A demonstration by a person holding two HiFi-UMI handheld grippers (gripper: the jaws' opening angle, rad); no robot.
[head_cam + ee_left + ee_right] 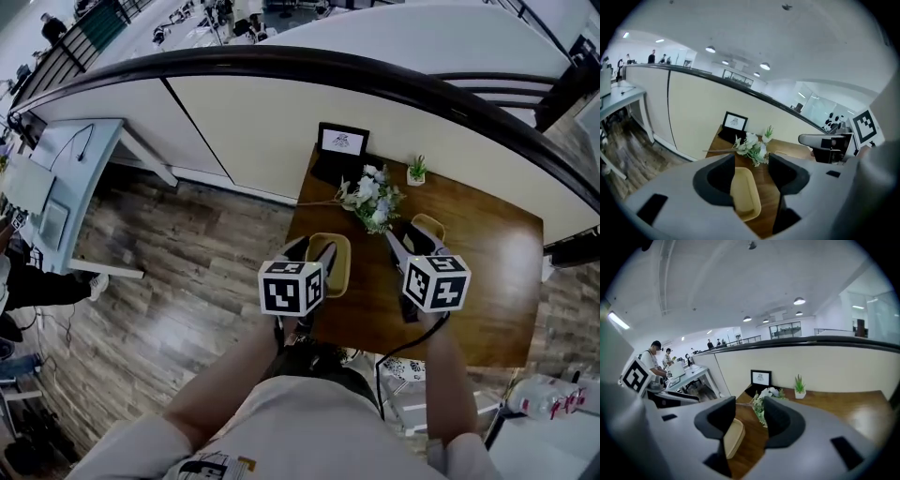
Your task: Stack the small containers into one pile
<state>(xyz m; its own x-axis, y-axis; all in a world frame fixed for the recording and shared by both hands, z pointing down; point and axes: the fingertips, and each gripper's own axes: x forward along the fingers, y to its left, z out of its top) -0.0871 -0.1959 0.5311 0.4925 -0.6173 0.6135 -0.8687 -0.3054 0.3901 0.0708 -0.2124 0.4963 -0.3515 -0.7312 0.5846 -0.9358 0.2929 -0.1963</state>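
Two small yellow containers lie on the wooden table (487,281). One container (339,267) is under my left gripper (312,253). In the left gripper view it (745,192) lies between the jaws of the left gripper (751,169), close to the left one, with a gap to the right one; the gripper is open. The other container (427,226) lies at the tips of my right gripper (412,244). In the right gripper view a container (732,438) sits beside the left jaw of the right gripper (746,417), clear of the right jaw; this gripper is open too.
A bunch of white artificial flowers (371,201) lies behind both containers. A framed picture (342,142) and a small potted plant (416,171) stand at the table's back edge, against a cream wall. Wooden floor lies to the left.
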